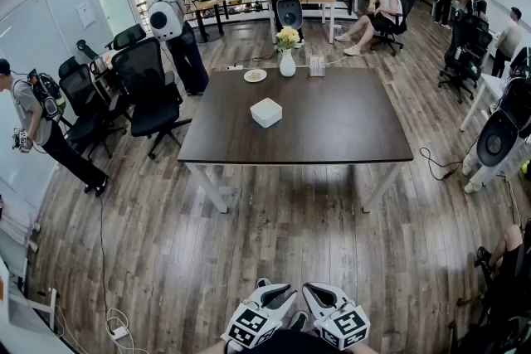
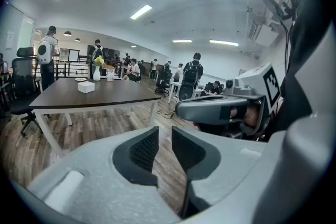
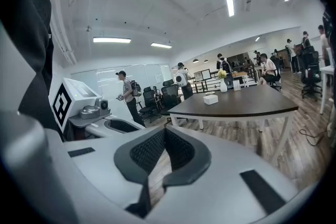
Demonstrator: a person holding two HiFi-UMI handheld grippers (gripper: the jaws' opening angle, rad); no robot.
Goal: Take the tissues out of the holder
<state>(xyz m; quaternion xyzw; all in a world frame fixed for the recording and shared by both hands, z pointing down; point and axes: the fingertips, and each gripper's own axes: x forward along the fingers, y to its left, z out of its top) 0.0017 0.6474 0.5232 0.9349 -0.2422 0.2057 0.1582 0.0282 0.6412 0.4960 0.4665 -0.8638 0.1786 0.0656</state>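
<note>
A white square tissue holder (image 1: pixel 265 112) sits on the dark brown table (image 1: pixel 332 133), left of its middle, a few steps ahead of me. It also shows small and distant as the tissue holder (image 2: pixel 86 86) in the left gripper view and the tissue holder (image 3: pixel 210 99) in the right gripper view. Both grippers hang low in front of me over the wooden floor, far short of the table. My left gripper (image 1: pixel 270 288) (image 2: pixel 165 135) is open with a narrow empty gap. The jaws of my right gripper (image 1: pixel 319 290) (image 3: pixel 164 132) meet at the tips, holding nothing.
At the table's far edge stand a white vase with flowers (image 1: pixel 287 62), a small plate (image 1: pixel 255 75) and a small rack (image 1: pixel 317 66). Black office chairs (image 1: pixel 153 91) crowd the table's left side. Several people stand or sit around the room. Cables (image 1: pixel 436 162) lie on the floor at right.
</note>
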